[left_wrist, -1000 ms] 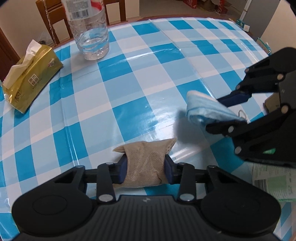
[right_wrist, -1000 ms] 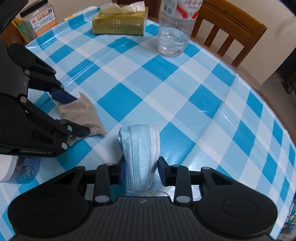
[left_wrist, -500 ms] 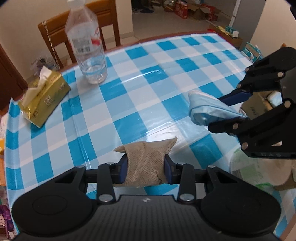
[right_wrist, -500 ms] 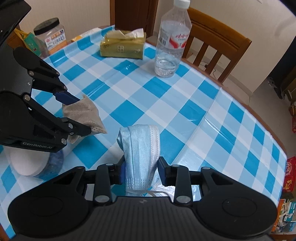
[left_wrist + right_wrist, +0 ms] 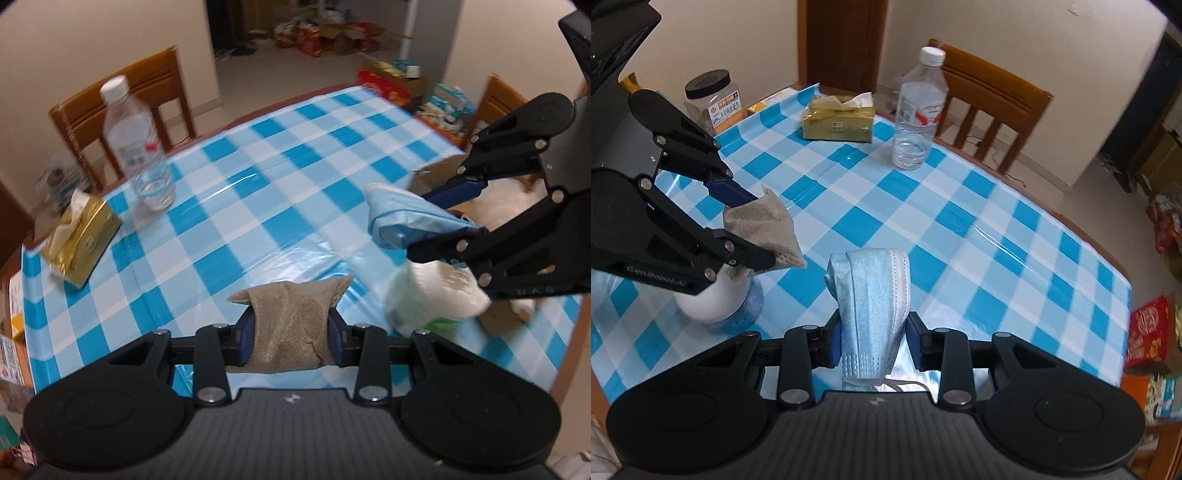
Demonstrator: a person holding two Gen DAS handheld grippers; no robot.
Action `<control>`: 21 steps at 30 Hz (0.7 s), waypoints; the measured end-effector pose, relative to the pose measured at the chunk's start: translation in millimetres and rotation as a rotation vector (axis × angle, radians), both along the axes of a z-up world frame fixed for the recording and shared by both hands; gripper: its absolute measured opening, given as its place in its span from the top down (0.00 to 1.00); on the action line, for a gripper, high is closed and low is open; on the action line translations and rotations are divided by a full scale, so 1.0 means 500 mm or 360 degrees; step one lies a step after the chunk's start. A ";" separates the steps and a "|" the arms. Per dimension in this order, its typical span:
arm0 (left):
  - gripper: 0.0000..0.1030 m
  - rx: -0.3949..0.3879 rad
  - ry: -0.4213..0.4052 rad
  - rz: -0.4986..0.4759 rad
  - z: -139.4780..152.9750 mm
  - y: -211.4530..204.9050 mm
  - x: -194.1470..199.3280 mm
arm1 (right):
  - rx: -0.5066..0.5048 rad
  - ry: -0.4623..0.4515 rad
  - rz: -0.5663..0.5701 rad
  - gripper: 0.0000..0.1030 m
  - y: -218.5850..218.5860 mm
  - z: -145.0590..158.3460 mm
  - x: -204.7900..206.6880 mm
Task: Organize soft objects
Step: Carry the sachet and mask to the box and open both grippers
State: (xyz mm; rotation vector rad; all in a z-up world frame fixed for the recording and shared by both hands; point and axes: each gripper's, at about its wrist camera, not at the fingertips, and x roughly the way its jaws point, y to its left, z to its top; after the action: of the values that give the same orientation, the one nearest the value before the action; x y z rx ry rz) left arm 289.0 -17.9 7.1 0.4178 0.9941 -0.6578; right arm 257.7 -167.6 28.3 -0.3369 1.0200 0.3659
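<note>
Against the clear plastic water bottle (image 5: 135, 147) as our landmark, both of our loads now sit higher than a second ago: the bottle, once cut off at the top edge of both views, shows whole down to its base, and the blue-and-white checked surface (image 5: 258, 177) has shrunk away beneath us.

Starting on the left, the gold tissue pack (image 5: 79, 240) lies just beside the bottle, on its left in the left wrist view, untouched. Nearer to us than the bottle, our left claw (image 5: 290, 332) is clamped on the beige mesh fabric pouch (image 5: 290, 321), which hangs clear of the surface. Right of the bottle in that same view, our right claw (image 5: 873, 341) is squeezed tight on the folded light-blue face mask (image 5: 871, 295), its ear loops trailing below the pads; it too is off the surface.

Further right still, well apart from the bottle, a white roll in green-printed wrap (image 5: 436, 299) and an open cardboard box (image 5: 439, 173) with something pale inside have come into view behind the mask.

We judge the pick-up done for both soft items and the carry under way. The box looks a likely drop place, though we cannot be sure.
</note>
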 end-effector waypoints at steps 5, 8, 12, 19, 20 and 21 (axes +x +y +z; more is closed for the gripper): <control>0.64 -0.0037 -0.0024 -0.0143 0.034 -0.010 -0.058 | -0.0001 -0.0003 -0.0127 0.62 -0.048 0.031 -0.089; 0.64 -0.0050 -0.0035 -0.0208 0.048 -0.023 -0.094 | -0.0023 -0.0003 -0.0178 0.62 -0.085 0.038 -0.137; 0.64 -0.0057 -0.0053 -0.0266 0.063 -0.050 -0.135 | -0.0019 0.0007 -0.0243 0.62 -0.153 0.038 -0.190; 0.64 -0.0081 -0.0062 -0.0269 0.080 -0.127 -0.190 | -0.0025 0.0033 -0.0387 0.62 -0.296 0.032 -0.254; 0.64 -0.0086 -0.0059 -0.0267 0.081 -0.141 -0.196 | -0.0023 0.0030 -0.0416 0.62 -0.318 0.032 -0.259; 0.64 -0.0088 -0.0057 -0.0270 0.081 -0.153 -0.201 | -0.0015 0.0027 -0.0451 0.62 -0.343 0.032 -0.263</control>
State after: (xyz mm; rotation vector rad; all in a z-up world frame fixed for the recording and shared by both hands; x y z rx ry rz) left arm 188.6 -94.6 47.8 0.4671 0.9106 -0.8261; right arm 126.1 -339.0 44.3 -0.1938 1.0700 0.1087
